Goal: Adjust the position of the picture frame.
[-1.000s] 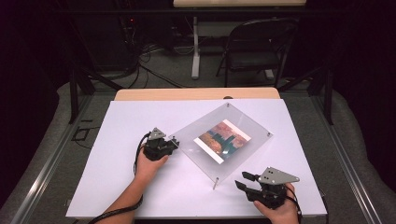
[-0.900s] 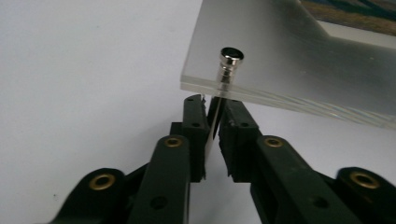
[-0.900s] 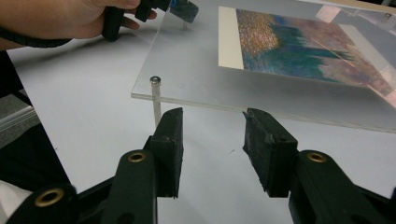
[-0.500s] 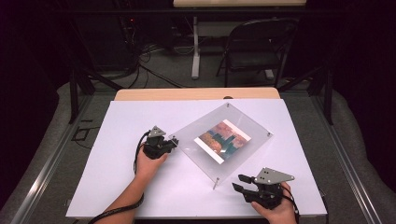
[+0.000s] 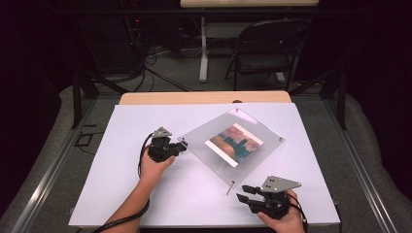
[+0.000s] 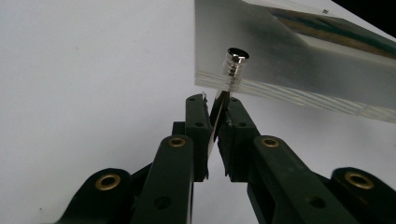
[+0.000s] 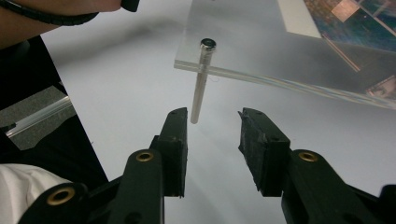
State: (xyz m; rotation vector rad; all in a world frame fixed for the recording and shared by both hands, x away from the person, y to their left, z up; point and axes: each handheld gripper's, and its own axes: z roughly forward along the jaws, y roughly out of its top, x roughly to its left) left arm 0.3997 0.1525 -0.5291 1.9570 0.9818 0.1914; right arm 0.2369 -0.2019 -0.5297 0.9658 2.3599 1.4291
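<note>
A clear acrylic picture frame (image 5: 265,145) with a colourful print (image 5: 234,141) lies skewed on the white table, carried on metal corner pins. My left gripper (image 5: 183,144) is at its left corner. In the left gripper view the left gripper (image 6: 217,105) is shut on the thin pin below that corner's silver cap (image 6: 236,63), and the frame's edge (image 6: 299,93) is off the table. My right gripper (image 5: 243,192) is by the near corner pin (image 5: 229,188). The right gripper (image 7: 212,119) is open; its jaws have just been closing, with the pin (image 7: 200,84) just ahead of the tips and nothing between them.
White table top (image 5: 121,194) reaches the front edge by both hands. A wooden strip (image 5: 204,98) borders its far side, and a folding chair (image 5: 265,53) stands beyond. The left forearm (image 7: 46,18) crosses the top left of the right gripper view.
The left gripper has risen a little, taking the frame's left corner up with it. The right gripper has edged slightly left toward the near corner pin.
</note>
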